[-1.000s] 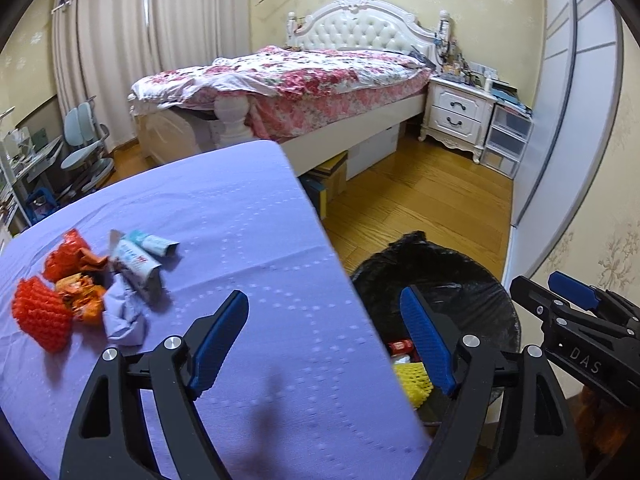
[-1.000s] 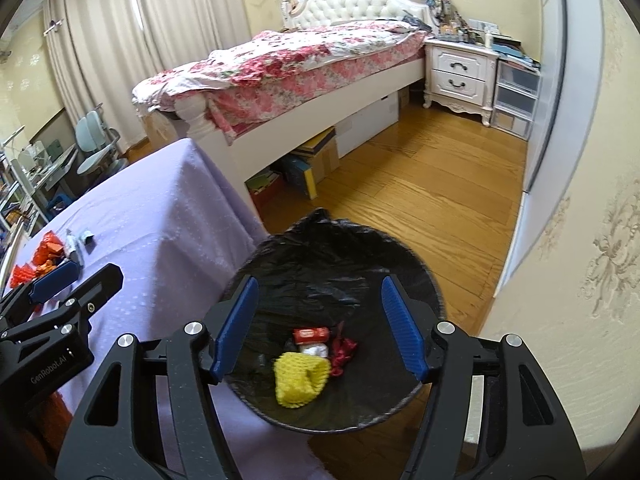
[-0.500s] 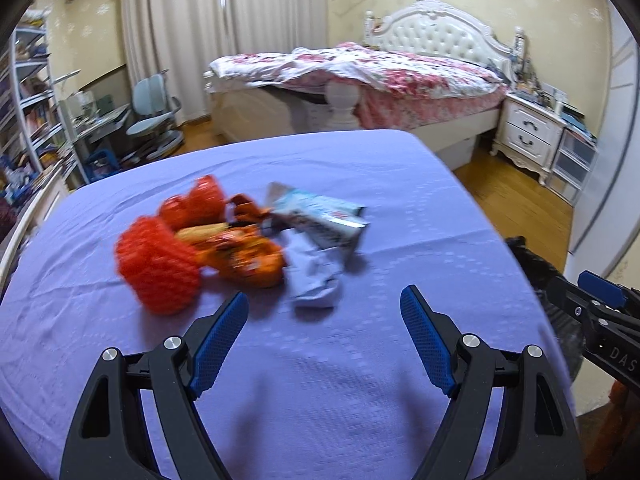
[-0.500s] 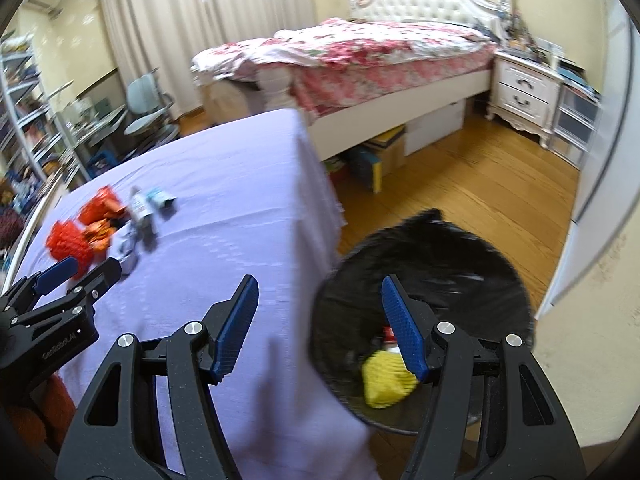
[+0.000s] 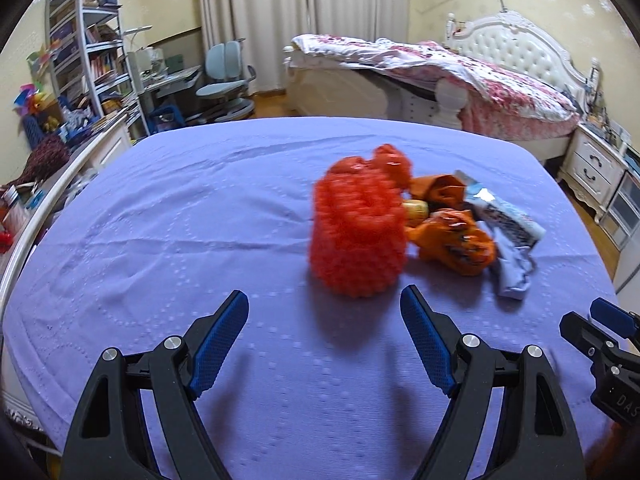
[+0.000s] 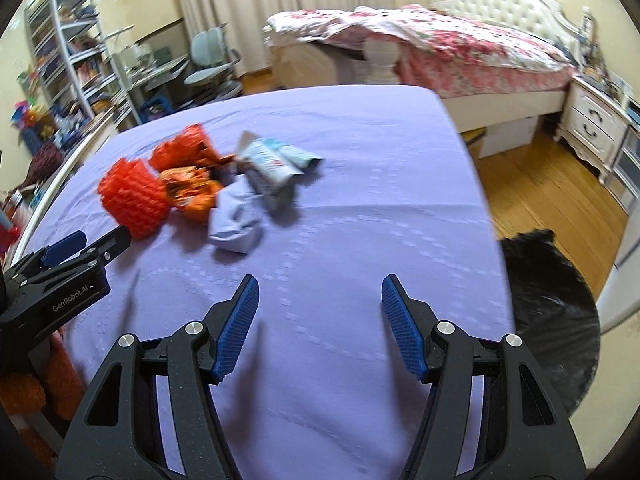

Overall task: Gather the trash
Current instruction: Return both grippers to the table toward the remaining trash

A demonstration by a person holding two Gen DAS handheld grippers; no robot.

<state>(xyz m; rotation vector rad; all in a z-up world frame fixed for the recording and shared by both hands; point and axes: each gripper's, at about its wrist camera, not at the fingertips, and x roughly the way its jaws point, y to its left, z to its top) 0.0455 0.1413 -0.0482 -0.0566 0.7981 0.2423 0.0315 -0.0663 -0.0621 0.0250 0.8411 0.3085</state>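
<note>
**Both grippers swing from the bin to the trash pile**

A second ago both cameras looked at the black-lined bin; now both have swung across to the purple-covered table.

Left wrist view: the left gripper has its jaws spread wide with nothing between them, pointing at the red foam net, which lies just ahead of the fingertips. Beside it lie orange wrappers, a blue-white packet and a crumpled pale paper.

Right wrist view: the right gripper is likewise open and empty over bare tablecloth. The pile sits ahead to its left; the trash bin stands on the floor at the table's right edge.
</note>
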